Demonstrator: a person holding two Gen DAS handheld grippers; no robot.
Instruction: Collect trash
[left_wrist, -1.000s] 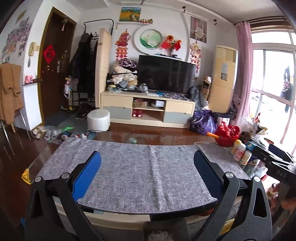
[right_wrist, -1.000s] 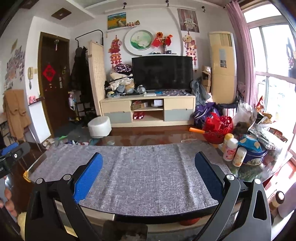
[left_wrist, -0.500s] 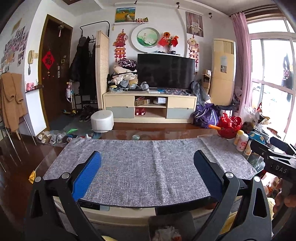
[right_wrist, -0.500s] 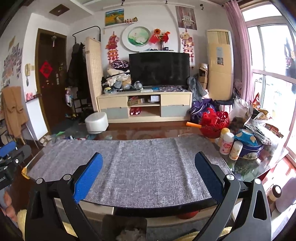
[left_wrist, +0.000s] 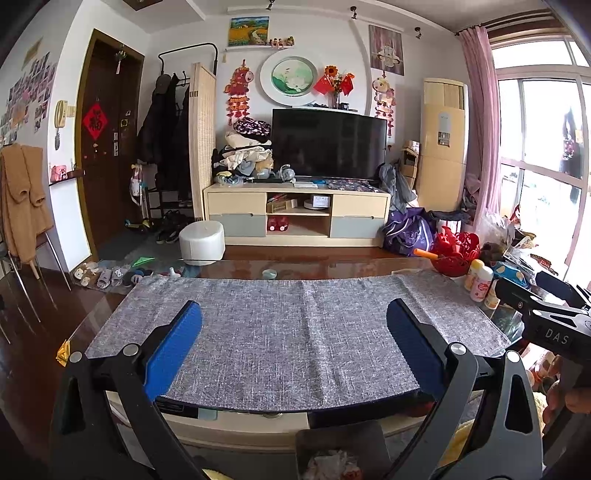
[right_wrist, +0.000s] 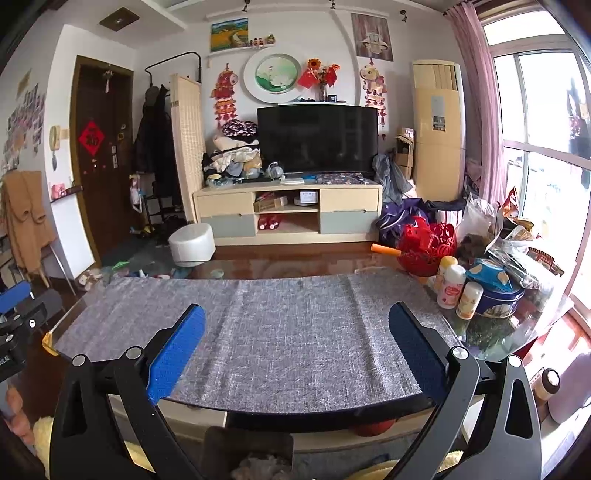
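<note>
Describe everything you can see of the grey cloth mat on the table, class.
The grey cloth mat is a long rectangle of coarse woven, speckled fabric, lying flat over the glass tabletop and covering most of it. Faint fold creases run across it. Nothing rests on its visible surface; the bottles stand just off its right end. Its near edge overhangs the table front slightly.

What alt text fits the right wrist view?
The open right claw, holding nothing, hangs over a grey table mat; bottles and a blue tin crowd the table's right end, a TV behind.
</note>
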